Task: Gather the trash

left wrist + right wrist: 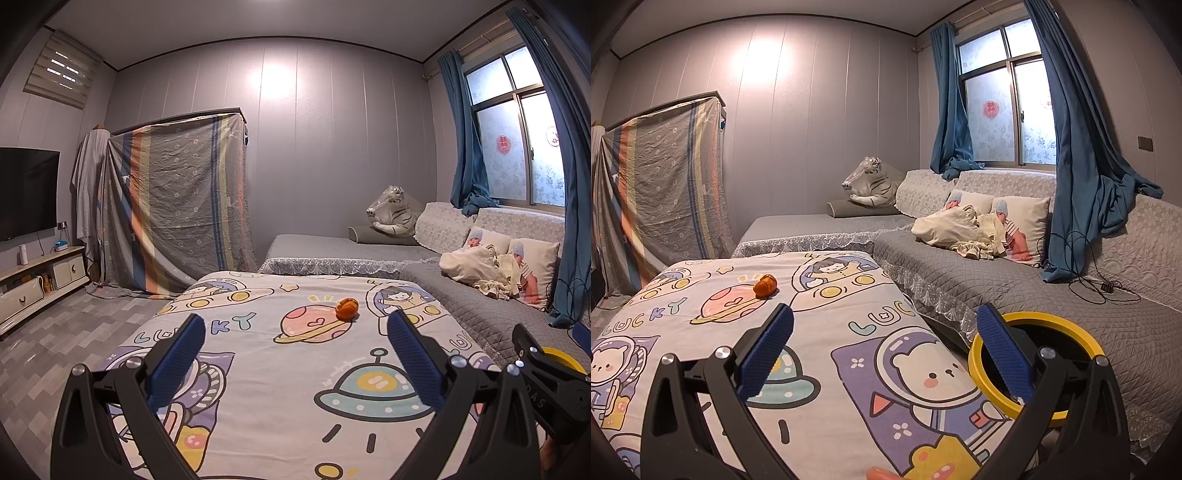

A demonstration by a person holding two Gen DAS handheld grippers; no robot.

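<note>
Left wrist view: left claw (295,332) wide open, holding nothing; orange peel (347,308) just beyond, between the tips, on the soft cartoon bedsheet (258,369). Risk: pinching cloth with the peel. Right wrist view: right claw (884,325) open and empty; peel (765,285) ahead-left, yellow-rimmed bin (1067,325) behind the right finger (1004,354). Risk: knocking the bin.

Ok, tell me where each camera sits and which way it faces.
Left wrist: on the left gripper, jaws open, facing across the cartoon-print cloth toward the orange peel scrap; the right gripper's black body shows at right.
Right wrist: on the right gripper, jaws open, facing the same way; yellow-rimmed black bin at right.
Shared: peel, cloth, grey sofa.
</note>
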